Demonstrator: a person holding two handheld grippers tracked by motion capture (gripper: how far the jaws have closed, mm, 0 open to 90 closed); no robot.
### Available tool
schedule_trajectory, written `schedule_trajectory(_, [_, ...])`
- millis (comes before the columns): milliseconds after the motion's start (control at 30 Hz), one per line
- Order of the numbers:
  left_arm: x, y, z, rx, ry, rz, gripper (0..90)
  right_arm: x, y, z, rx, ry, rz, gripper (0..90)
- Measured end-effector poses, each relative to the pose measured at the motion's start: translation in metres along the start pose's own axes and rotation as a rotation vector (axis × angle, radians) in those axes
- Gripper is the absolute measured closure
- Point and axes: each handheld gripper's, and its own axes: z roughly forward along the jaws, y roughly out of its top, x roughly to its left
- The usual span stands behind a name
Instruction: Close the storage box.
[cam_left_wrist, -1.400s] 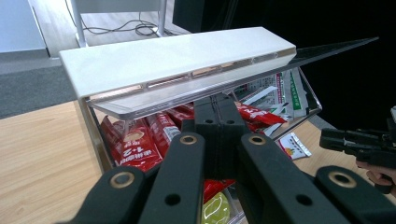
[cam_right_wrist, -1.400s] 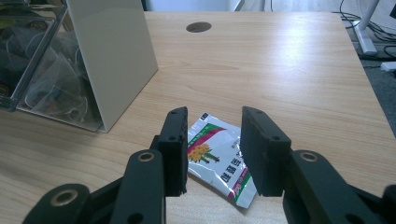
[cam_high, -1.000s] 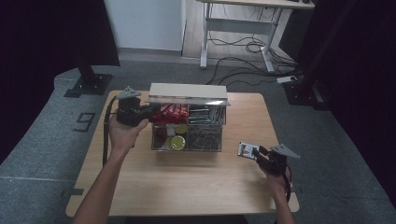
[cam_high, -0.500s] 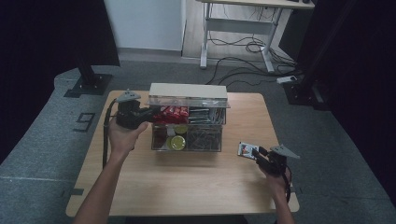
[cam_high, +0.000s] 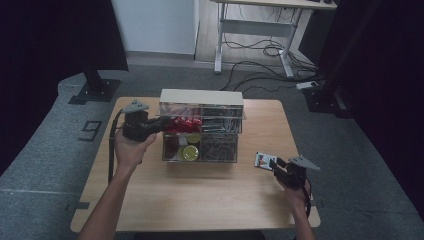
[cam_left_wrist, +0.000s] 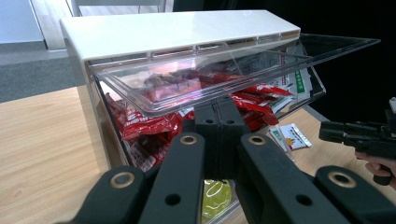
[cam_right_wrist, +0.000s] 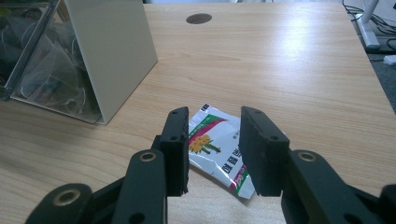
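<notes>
The left gripper (cam_high: 159, 125) sits at the left end of the clear organiser box (cam_high: 200, 131), which stands at the far middle of the wooden table (cam_high: 200, 200). In the left gripper view its two jaws are pressed fully together, directly under the raised clear lid (cam_left_wrist: 219, 70) of the box. Whether the closed tips pinch the lid's edge or merely rest beneath it cannot be determined. The lid hangs tilted from the white top panel (cam_left_wrist: 177, 32). Behind it, the left compartment is packed with red sachets (cam_left_wrist: 154, 126). A yellow-green item (cam_left_wrist: 217, 196) lies lower in the box, close to the jaws.

The right gripper (cam_high: 278, 164) rests low near the right edge of the table, well apart from the box. Its jaws stand partly open. A white sachet (cam_right_wrist: 219, 149) with a flower print lies flat on the table between them; the pads do not press on it. The white side wall (cam_right_wrist: 114, 56) of the box stands to the far left of this sachet. The clear compartment (cam_right_wrist: 42, 70) beside that wall holds clear packets. A dark round hole (cam_right_wrist: 198, 18) marks the table surface farther off.
</notes>
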Motion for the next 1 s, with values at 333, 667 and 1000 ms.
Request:
schedule_trajectory(333, [0.001, -0.005, -0.001, 0.009, -0.004, 0.000, 90.0, -0.001, -0.001, 0.001, 0.002, -0.002, -0.002, 62.7])
schedule_trajectory(667, [0.001, -0.011, 0.001, 0.015, -0.008, -0.008, 90.0, -0.001, -0.002, 0.001, 0.007, -0.002, 0.004, 62.7])
schedule_trajectory(1000, [0.001, -0.013, 0.004, 0.032, -0.014, -0.008, 90.0, -0.001, -0.003, 0.002, 0.008, -0.001, 0.005, 62.7])
